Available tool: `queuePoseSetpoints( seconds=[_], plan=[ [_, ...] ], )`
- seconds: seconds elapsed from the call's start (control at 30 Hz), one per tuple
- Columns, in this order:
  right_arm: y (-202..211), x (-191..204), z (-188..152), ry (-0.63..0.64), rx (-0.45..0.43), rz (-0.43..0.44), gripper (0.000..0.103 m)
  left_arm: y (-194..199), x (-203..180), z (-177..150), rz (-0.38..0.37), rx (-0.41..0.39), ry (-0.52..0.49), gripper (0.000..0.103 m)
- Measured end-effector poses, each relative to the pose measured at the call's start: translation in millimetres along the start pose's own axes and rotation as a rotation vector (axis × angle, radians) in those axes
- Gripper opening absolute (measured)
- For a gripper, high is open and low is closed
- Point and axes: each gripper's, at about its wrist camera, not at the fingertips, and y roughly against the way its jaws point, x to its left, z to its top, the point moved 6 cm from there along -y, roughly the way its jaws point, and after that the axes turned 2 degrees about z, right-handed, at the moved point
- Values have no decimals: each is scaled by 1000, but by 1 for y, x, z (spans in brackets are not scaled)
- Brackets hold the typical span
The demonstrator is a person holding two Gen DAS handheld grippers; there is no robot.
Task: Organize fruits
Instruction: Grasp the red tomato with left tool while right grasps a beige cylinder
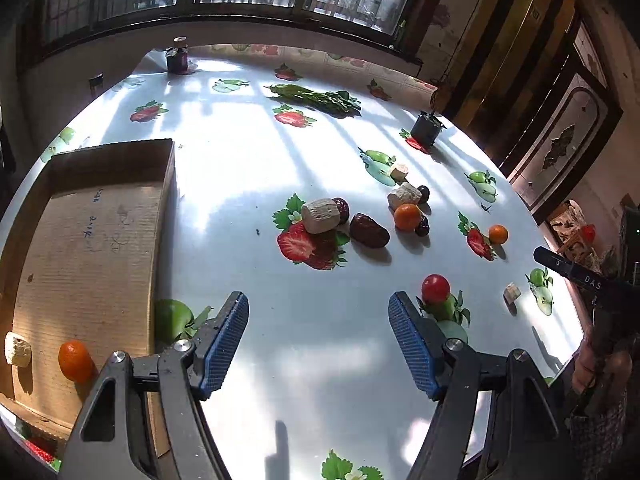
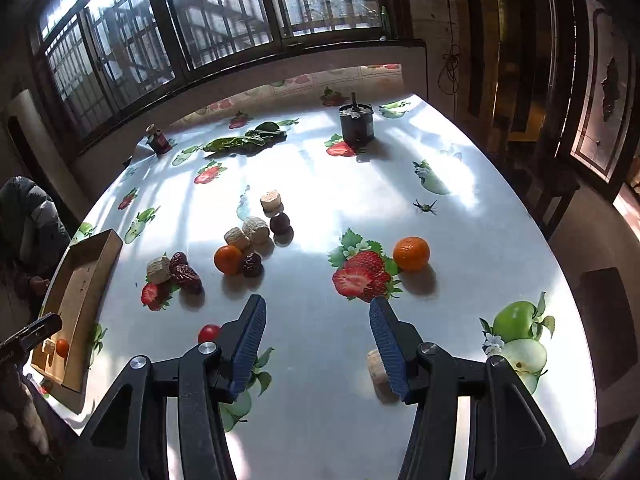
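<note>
A shallow cardboard box (image 1: 92, 216) lies at the table's left and holds a small orange (image 1: 75, 360) and a pale chunk (image 1: 17, 349); it also shows in the right wrist view (image 2: 86, 276). Loose on the table are dark red dates (image 1: 369, 230), pale chunks (image 1: 320, 214), oranges (image 1: 407, 217) (image 2: 411, 253) and a red cherry tomato (image 1: 435, 288) (image 2: 209, 333). My left gripper (image 1: 318, 340) is open and empty over bare table beside the box. My right gripper (image 2: 318, 344) is open and empty, with a pale chunk (image 2: 375, 364) by its right finger.
The table wears a white cloth printed with fruit pictures (image 2: 362, 276). At the far side lie leafy greens (image 1: 316, 98), a small jar (image 1: 177, 56) and a dark round container (image 2: 356, 122). The table's right edge (image 2: 576, 280) is close to my right gripper.
</note>
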Motion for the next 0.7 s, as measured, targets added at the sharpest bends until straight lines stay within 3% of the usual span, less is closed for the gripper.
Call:
queuePoseSetpoints(
  seconds=[0.1, 0.2, 0.47, 0.5, 0.6, 0.7],
  plan=[
    [-15, -28, -4, -50, 39, -2, 58, -31, -39, -3, -36, 48, -70, 72],
    [-30, -33, -14, -86, 89, 55, 58, -51, -68, -6, -75, 69, -125, 72],
    [-47, -20, -44, -19, 143, 72, 53, -87, -110, -3, -41, 70, -256, 71],
    [-48, -21, -46, -15, 142, 65, 49, -90, -114, -4, -47, 78, -264, 68],
    [-50, -21, -49, 11, 133, 15, 36, -100, -119, -11, -26, 117, -301, 31],
    [-49, -21, -49, 27, 131, -12, 29, -98, -117, -16, -38, 114, -297, 31]
  ],
)
